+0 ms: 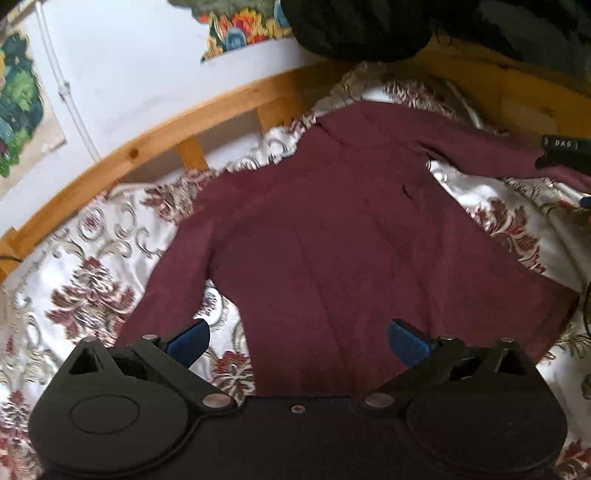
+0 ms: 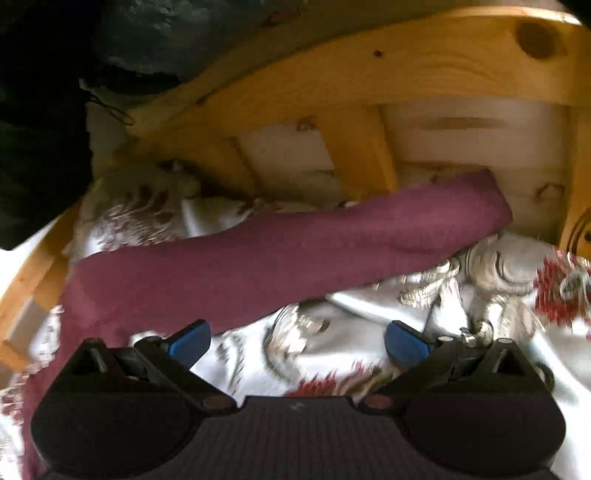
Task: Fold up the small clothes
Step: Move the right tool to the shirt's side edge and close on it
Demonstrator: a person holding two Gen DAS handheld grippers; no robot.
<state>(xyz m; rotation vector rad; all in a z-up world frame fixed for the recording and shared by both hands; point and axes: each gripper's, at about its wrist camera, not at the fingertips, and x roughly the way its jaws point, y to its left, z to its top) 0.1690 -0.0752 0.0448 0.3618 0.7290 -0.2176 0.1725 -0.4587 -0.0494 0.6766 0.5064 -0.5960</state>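
A maroon long-sleeved top (image 1: pixel 332 236) lies spread flat on a floral bedspread (image 1: pixel 85 266), both sleeves stretched outward. My left gripper (image 1: pixel 298 339) hovers open over its near hem, blue pads (image 1: pixel 190 338) wide apart with nothing between them. The right gripper's black body (image 1: pixel 565 149) shows at the right edge, over the top's far sleeve. In the right wrist view that sleeve (image 2: pixel 295 254) runs across the bedspread (image 2: pixel 332 354) toward the wooden frame. My right gripper (image 2: pixel 297 341) is open just short of the sleeve, holding nothing.
A wooden bed frame (image 1: pixel 166 136) rims the far side, and its slats (image 2: pixel 354 147) stand close behind the sleeve. Dark bundled fabric (image 1: pixel 369 29) sits at the top. A white wall with colourful pictures (image 1: pixel 18 103) lies beyond the frame.
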